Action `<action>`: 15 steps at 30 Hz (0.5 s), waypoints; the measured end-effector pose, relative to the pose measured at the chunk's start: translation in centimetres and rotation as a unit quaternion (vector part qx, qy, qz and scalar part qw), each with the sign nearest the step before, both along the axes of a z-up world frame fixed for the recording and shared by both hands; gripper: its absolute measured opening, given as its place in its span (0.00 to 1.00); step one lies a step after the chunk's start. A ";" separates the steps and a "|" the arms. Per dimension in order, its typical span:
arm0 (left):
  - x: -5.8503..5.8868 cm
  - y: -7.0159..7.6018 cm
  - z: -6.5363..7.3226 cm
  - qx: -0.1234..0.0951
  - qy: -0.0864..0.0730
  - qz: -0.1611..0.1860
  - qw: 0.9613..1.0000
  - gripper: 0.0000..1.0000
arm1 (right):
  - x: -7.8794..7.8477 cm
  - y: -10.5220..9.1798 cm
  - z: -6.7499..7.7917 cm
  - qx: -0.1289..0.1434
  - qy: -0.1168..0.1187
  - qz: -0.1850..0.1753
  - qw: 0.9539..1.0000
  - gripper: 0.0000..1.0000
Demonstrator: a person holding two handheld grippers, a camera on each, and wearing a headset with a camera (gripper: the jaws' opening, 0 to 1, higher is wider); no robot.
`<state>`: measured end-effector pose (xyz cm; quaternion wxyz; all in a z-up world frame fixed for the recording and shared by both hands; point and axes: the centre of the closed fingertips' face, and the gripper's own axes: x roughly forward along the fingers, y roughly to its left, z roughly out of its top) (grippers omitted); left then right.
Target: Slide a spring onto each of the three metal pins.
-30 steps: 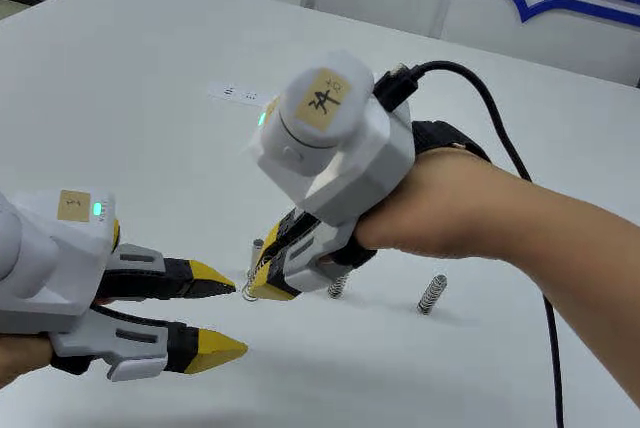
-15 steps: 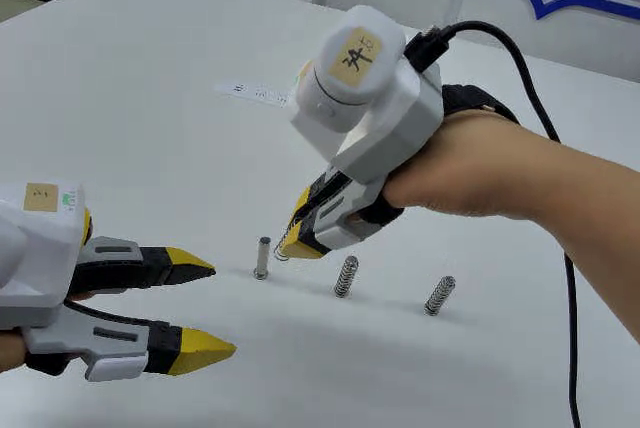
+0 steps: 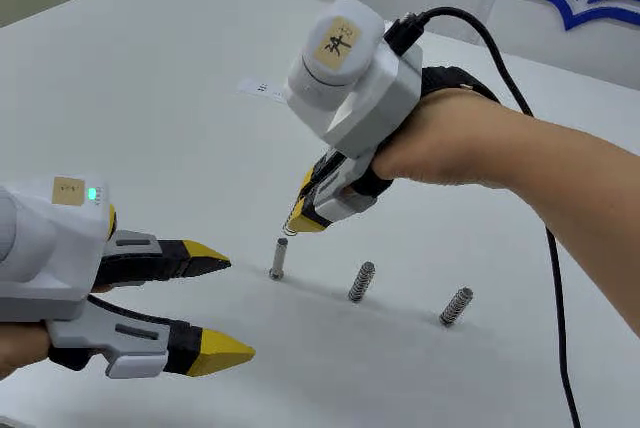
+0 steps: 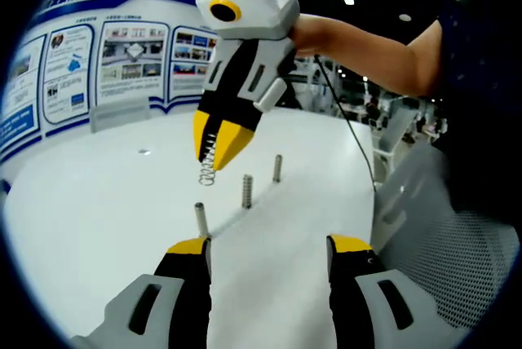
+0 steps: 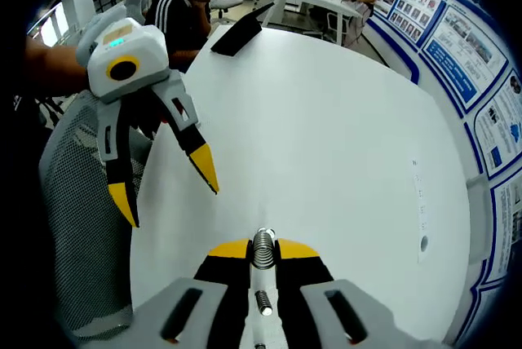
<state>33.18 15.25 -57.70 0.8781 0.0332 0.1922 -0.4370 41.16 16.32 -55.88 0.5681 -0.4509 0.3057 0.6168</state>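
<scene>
- White workbench (image 3: 150,98) carries one bare silver metal pin (image 3: 277,258) and two spring-covered metal pins (image 3: 361,281) (image 3: 456,305).
- Your right gripper (image 3: 292,228) pinches one coiled steel spring (image 4: 207,161).
- Your left gripper (image 3: 240,308) gapes empty.

Open table (image 3: 150,98) surrounds the bare pin (image 3: 278,259); left tongs (image 3: 242,308) gape near it.
</scene>
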 end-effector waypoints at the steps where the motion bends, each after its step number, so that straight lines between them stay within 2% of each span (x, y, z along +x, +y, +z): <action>1: 0.0 0.0 0.0 0.000 0.000 0.000 1.000 0.58 | 0.2 0.2 -0.3 -0.003 0.002 0.001 1.000 0.12; 8: 0.2 0.1 0.2 -0.006 -0.003 0.006 1.000 0.59 | 0.7 0.6 -2.0 -0.024 0.007 0.000 1.000 0.12; 15: 0.2 0.0 0.2 -0.009 -0.003 0.007 1.000 0.58 | 0.7 0.4 -2.4 -0.032 0.009 -0.005 0.999 0.12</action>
